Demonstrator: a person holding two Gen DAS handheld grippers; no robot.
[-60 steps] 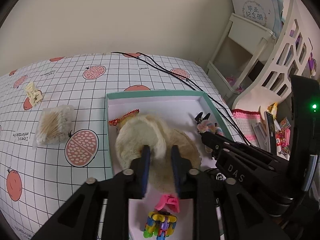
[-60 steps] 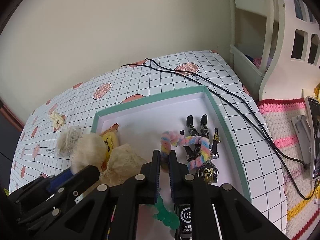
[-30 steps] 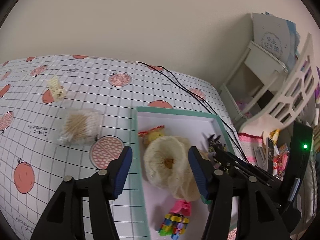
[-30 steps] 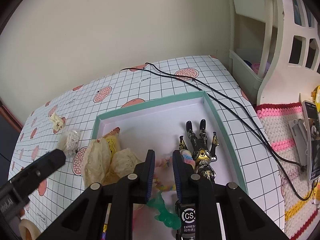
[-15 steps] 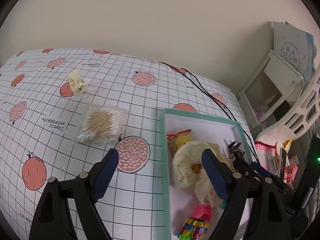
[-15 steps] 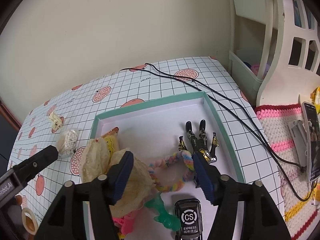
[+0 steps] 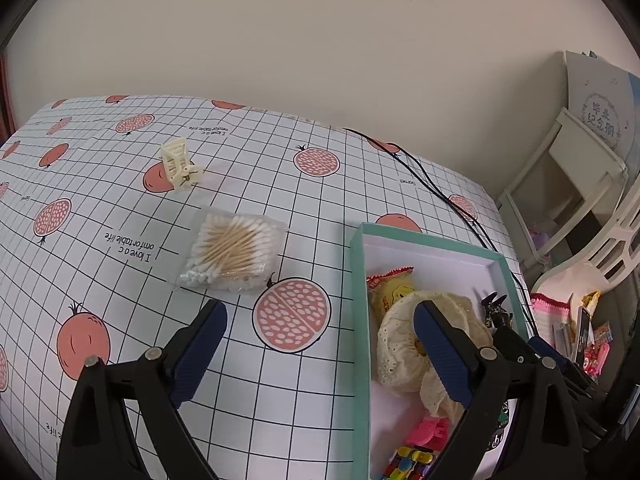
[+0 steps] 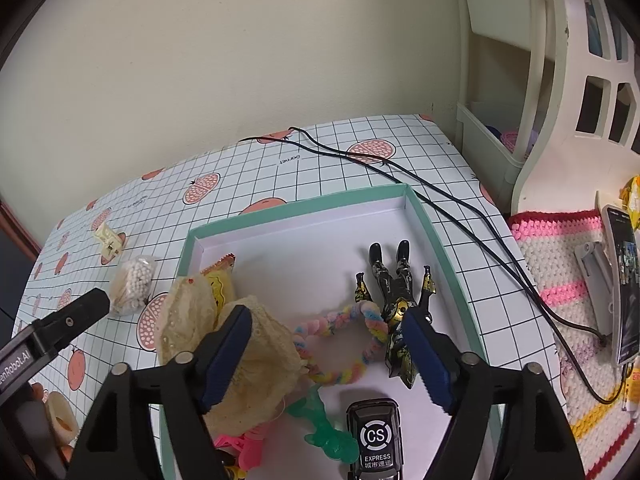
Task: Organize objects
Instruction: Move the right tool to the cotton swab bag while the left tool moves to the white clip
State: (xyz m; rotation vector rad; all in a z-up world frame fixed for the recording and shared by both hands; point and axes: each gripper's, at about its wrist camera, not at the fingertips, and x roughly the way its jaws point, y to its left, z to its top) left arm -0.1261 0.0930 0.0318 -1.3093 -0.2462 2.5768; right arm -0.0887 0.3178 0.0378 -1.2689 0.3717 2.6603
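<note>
On the gridded surface (image 7: 280,184), a teal-rimmed box (image 7: 357,320) is being used to collect small things. Inside it, a cream lace piece (image 8: 256,360) is lying beside a yellow snack packet (image 8: 218,280), a pastel fuzzy ring (image 8: 340,344), a black-and-gold figure (image 8: 394,292), a green toy (image 8: 328,436), a pink clip (image 8: 240,446) and a black toy car (image 8: 374,440).

Outside the box, to its left, a bag of swabs (image 7: 232,256) is lying on the surface, and a cream hair clip (image 7: 180,164) is sitting farther back, apart from it. Two black cables (image 8: 420,184) are running across the surface past the box's far corner.

The left claw (image 7: 320,340) is being held spread wide with nothing between its fingers; one finger is hanging over the bare surface just short of the swabs, the other over the lace piece in the box. The right claw (image 8: 326,344) is likewise being held spread and unloaded above the box, with the fuzzy ring lying between its fingers, one finger over the lace and the other over the figure.
</note>
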